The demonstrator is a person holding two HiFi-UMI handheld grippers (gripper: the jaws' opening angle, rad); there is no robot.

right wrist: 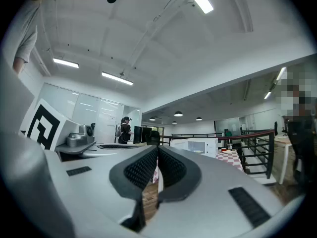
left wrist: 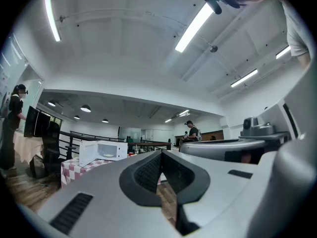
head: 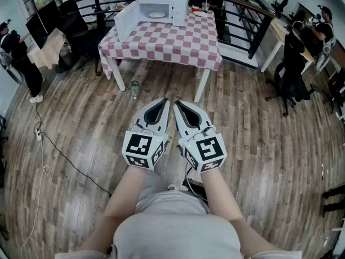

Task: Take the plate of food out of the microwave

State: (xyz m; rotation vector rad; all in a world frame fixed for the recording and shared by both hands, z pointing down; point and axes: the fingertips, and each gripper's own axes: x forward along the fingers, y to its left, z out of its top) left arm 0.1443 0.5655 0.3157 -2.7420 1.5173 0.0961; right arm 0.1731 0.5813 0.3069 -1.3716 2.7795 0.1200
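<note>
A white microwave (head: 161,7) stands with its door (head: 125,21) swung open on a table (head: 161,42) covered in red-and-white check cloth, far ahead of me. Inside it lies a pale plate of food (head: 157,14). My left gripper (head: 165,102) and right gripper (head: 177,104) are held side by side over the wood floor, well short of the table, both shut with nothing between the pads. In the left gripper view the microwave (left wrist: 111,144) and plate (left wrist: 108,155) show to the left of the closed gripper (left wrist: 161,152). In the right gripper view the microwave (right wrist: 198,142) is right of the closed gripper (right wrist: 157,150).
A bottle (head: 135,88) lies on the floor by the table's front left leg. A cup (head: 205,7) stands right of the microwave. A cable (head: 59,152) runs across the floor at left. A person (head: 19,58) stands far left; chairs and a railing (head: 253,15) flank the table.
</note>
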